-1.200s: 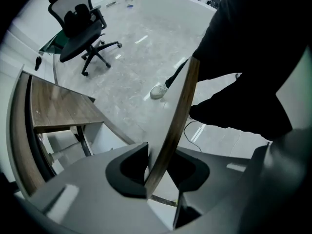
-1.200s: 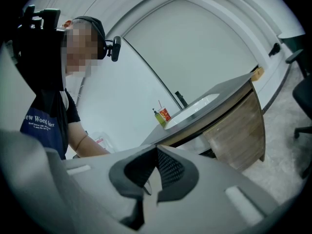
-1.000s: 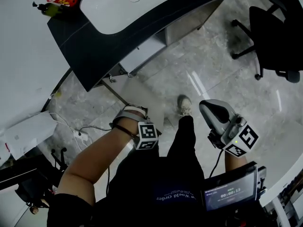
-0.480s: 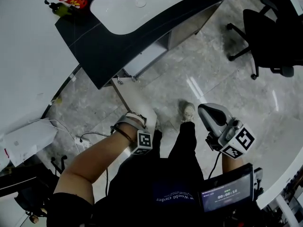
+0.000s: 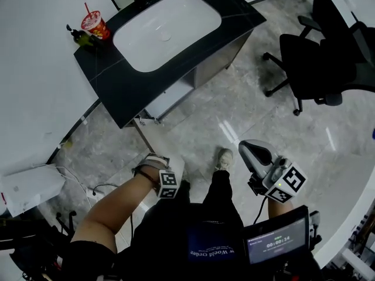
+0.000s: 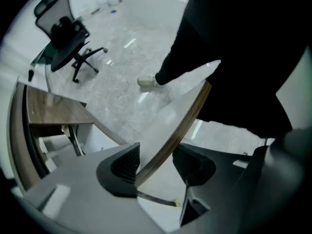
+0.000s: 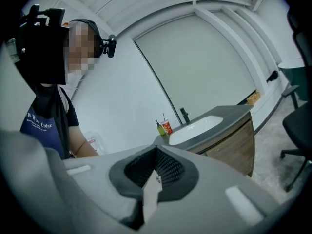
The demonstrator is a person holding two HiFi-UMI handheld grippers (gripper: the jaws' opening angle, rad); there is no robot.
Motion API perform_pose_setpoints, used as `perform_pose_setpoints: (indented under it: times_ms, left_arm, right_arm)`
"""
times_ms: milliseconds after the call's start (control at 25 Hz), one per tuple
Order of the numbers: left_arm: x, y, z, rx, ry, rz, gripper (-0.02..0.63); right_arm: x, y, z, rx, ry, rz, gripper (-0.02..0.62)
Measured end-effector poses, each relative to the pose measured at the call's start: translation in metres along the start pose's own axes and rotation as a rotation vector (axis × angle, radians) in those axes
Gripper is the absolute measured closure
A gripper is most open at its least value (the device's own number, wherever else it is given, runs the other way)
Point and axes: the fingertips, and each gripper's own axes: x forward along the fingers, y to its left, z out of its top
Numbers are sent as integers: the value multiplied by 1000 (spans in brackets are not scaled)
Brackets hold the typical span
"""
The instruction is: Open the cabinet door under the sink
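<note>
The sink cabinet has a dark top and a white basin. Its door stands swung out towards me. My left gripper points straight down over the door's free end. In the left gripper view the door's top edge runs between the two pads. The jaws have just been opening, and a gap shows beside the right pad. My right gripper hangs apart at the right, level, shut on nothing, facing the cabinet.
A red cup and a green bottle stand on the counter's left corner. Black office chairs stand on the grey floor at the right. A white box and cables lie at the left. My shoe is near the door.
The head view has pulled back, so the whole sink now shows. The left gripper stays at the door's edge. The right gripper has risen a little.
</note>
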Motion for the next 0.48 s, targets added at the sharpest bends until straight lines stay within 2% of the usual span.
perform_pose_setpoints:
  times_ms: [40,200,280,360,480]
  left_arm:
    - [-7,1,1,-60,-25,-21,370]
    - [-39,17,-3,-197,-42,-31,346]
    - [-64,28,0,-287,-76,-30,347]
    - [-95,45,9,-400,-150,-13,347]
    - [-152,84,32,-619,-326,45,360]
  right_arm:
    - [-7,-3,6,-3,-3,-3,594]
    - [-33,-21,30,-12,-14,-1,594]
    - [-45,-30,44,-20,-16,11,594]
    - [-57,-40,59,-27,-16,26,594]
    - [-72,-54,86,-45,-13,64,594]
